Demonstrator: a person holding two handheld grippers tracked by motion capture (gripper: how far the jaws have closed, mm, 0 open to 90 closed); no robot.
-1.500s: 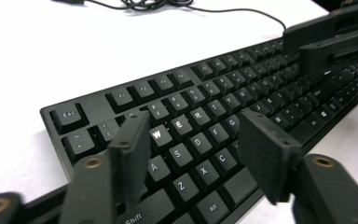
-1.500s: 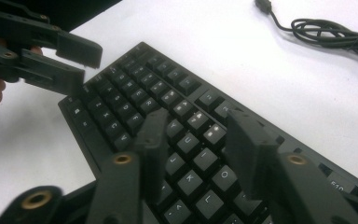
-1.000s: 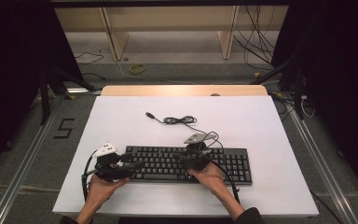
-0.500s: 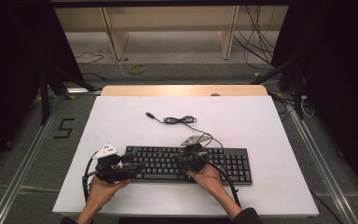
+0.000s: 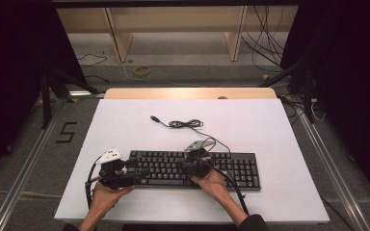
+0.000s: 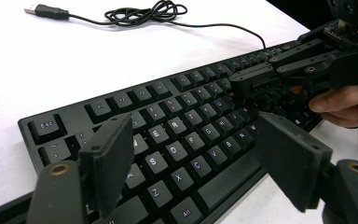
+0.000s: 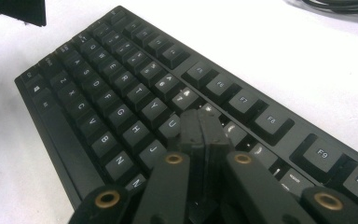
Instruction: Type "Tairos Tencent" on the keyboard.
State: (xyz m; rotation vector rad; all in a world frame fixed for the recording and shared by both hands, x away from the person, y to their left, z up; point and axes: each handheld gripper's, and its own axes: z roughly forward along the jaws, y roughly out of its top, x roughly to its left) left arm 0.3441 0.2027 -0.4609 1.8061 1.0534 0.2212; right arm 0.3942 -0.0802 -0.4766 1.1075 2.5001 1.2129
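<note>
Over the last second the right gripper [image 7: 204, 126] has clenched its jaws fully together with nothing between them, so its two black fingers now form one blunt tip resting down among the keys around I and K, while the left gripper [image 6: 193, 158] has just been opening and now stands released and wide, hovering above the left-hand letter rows with only air between its pads. Neither hand has travelled noticeably across the table since the earlier high views. My reading is that the right tool is now set up as a single poking finger for pressing a key, and the left is not gripping anything, merely waiting over its half of the board. The keyboard [image 5: 192, 168] lies flat on the white table [image 5: 270, 130], at about 6 o'clock from the table's centre, close to the person's edge, its long side running from 9 to 3 o'clock. It is a black full-size board with white legends, function row at the far edge and number pad at its 3 o'clock end. Its thin black cable [image 5: 185, 124] runs off toward 12 o'clock, bunches into a loose coil and ends in a USB plug [image 5: 154, 118] lying unplugged on the bare tabletop.
</note>
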